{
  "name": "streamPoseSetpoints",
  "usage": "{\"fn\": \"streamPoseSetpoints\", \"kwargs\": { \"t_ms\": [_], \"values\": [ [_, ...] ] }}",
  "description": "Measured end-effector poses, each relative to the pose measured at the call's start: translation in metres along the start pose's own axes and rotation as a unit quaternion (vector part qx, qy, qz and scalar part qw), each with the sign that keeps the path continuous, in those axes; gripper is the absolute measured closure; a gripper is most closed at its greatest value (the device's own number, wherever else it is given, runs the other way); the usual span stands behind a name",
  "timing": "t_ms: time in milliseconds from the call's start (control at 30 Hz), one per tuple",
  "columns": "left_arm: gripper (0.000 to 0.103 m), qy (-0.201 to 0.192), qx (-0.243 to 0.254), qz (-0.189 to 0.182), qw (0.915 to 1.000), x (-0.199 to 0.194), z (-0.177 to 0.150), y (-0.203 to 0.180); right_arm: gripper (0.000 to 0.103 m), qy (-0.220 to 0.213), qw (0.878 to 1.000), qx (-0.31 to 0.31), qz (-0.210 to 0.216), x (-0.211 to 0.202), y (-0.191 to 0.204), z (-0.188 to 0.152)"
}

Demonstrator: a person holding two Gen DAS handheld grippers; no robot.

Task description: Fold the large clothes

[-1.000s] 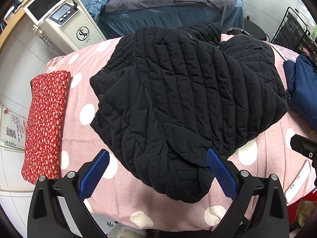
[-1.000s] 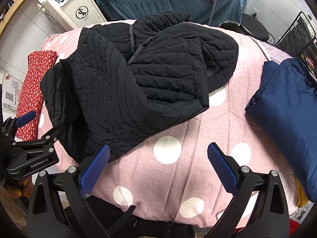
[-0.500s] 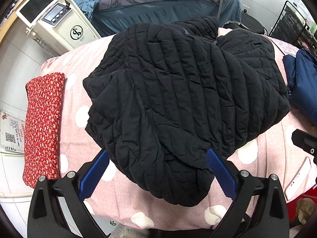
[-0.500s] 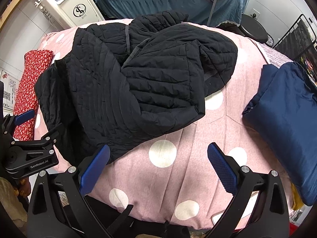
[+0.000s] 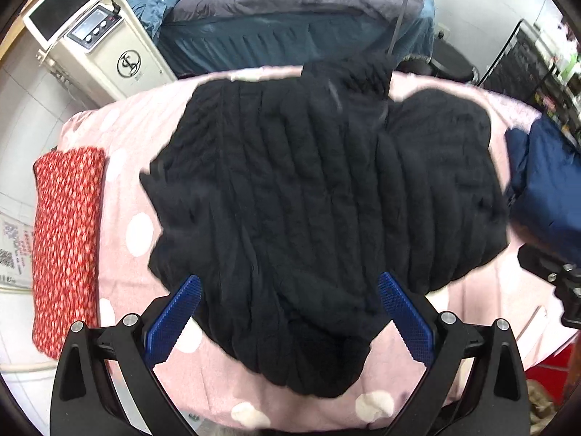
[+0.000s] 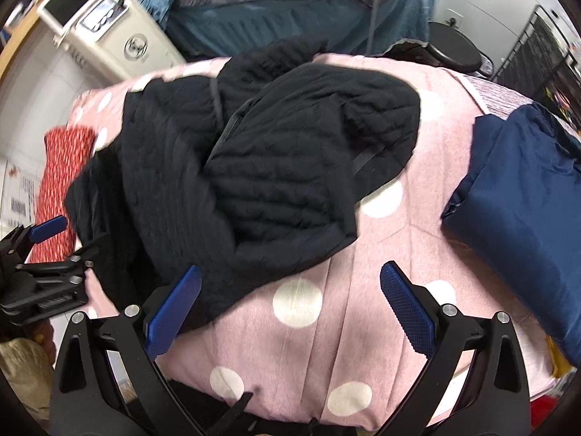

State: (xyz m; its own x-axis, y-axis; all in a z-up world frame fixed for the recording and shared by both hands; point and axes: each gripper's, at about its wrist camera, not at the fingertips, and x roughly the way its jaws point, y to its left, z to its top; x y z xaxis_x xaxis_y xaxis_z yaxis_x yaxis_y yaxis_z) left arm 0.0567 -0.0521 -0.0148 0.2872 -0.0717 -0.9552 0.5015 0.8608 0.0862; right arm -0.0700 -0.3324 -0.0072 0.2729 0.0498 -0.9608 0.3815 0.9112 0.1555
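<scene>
A black quilted jacket [image 5: 312,196] lies crumpled on a pink bed cover with white dots [image 5: 120,134]. It also shows in the right wrist view [image 6: 261,181], bunched toward the left of the cover [image 6: 366,305]. My left gripper [image 5: 290,319] is open and empty, hovering above the jacket's near edge. My right gripper [image 6: 290,316] is open and empty, above bare cover at the jacket's near right edge. The left gripper [image 6: 47,254] shows at the left edge of the right wrist view.
A folded navy garment [image 6: 519,210] lies on the right of the cover. A red patterned cushion [image 5: 65,239] lies along its left side. A white machine with a screen [image 5: 94,47] and a blue-covered bed [image 5: 297,21] stand behind. A black rack [image 6: 537,58] is far right.
Both grippers have moved forward and lower toward the bed, so the jacket looks larger. The jacket has not moved. Both grippers stay open.
</scene>
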Motion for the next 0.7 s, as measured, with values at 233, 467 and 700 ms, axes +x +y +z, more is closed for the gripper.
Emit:
{"fn": "streamPoseSetpoints", "kwargs": {
  "t_ms": [233, 467, 700],
  "values": [
    [0.006, -0.075, 0.084, 0.012, 0.9935, -0.007, 0.098, 0.002, 0.006, 0.007, 0.998, 0.058, 0.033, 0.019, -0.036, 0.031],
    [0.006, -0.044, 0.144, -0.016, 0.9884, 0.086, 0.224, -0.016, 0.006, 0.033, 0.993, 0.096, 0.064, 0.056, -0.055, 0.047],
    [0.008, 0.136, 0.085, -0.089, 0.9830, 0.236, 0.280, -0.031, 0.006, 0.060, 0.976, 0.160, 0.135, 0.108, -0.070, 0.051]
  ]
}}
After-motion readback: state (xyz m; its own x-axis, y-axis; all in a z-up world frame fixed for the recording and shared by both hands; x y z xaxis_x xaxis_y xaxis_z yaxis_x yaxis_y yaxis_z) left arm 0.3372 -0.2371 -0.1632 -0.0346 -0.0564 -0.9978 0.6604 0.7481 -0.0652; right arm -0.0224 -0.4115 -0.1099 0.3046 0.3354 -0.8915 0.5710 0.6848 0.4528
